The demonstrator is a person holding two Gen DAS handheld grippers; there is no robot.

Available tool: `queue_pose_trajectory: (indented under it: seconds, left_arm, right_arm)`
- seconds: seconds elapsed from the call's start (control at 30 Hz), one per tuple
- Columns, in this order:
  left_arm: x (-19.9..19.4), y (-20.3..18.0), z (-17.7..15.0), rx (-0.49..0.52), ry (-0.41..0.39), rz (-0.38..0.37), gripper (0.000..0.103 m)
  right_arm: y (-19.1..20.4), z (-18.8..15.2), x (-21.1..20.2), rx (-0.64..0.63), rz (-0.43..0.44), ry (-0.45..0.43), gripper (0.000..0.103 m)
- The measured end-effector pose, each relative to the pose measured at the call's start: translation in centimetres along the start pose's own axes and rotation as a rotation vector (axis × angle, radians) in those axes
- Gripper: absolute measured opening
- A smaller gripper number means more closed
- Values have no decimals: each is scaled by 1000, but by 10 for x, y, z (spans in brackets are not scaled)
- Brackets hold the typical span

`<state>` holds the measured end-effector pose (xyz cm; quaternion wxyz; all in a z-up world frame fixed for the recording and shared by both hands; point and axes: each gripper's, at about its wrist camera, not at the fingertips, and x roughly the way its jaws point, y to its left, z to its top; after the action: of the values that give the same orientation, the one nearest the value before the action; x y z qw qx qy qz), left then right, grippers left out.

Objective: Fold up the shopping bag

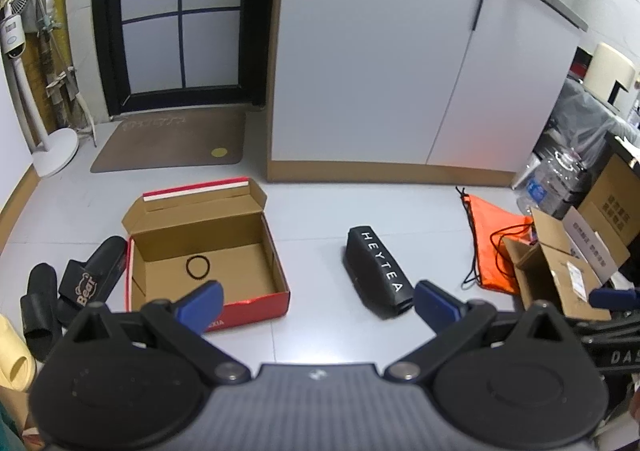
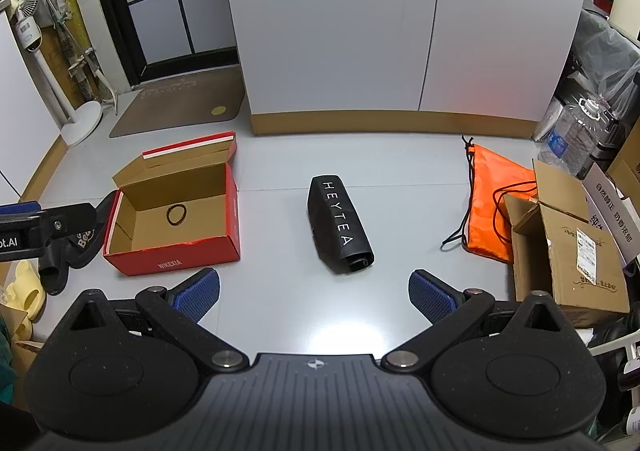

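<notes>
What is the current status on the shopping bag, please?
Both tongs, left and right, open and empty. Black HEYTEA bag already rolled up on the floor, untouched. Path to it clear; red shoebox off to its left.

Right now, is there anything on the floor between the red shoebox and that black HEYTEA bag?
No. In the right wrist view, only bare grey floor separates the red shoebox from the black HEYTEA bag; the left wrist view agrees.
</notes>
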<state>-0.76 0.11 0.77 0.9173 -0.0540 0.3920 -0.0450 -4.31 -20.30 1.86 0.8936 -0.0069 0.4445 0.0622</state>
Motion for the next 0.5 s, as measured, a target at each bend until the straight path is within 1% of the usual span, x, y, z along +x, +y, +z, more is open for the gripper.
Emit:
queue_pose_trajectory:
  seconds: [0.1, 0.37, 0.5]
  left_arm:
    - [-3, 11, -2, -9, 5, -4, 103]
    - [-10, 21, -6, -15, 16, -1, 103]
    - [-19, 40, -10, -24, 25, -14, 103]
  right_arm:
    - [0, 0, 0, 2, -3, 0, 103]
    - [0, 1, -1, 9, -8, -13, 103]
    - [-2, 0, 0, 9, -6, 0, 103]
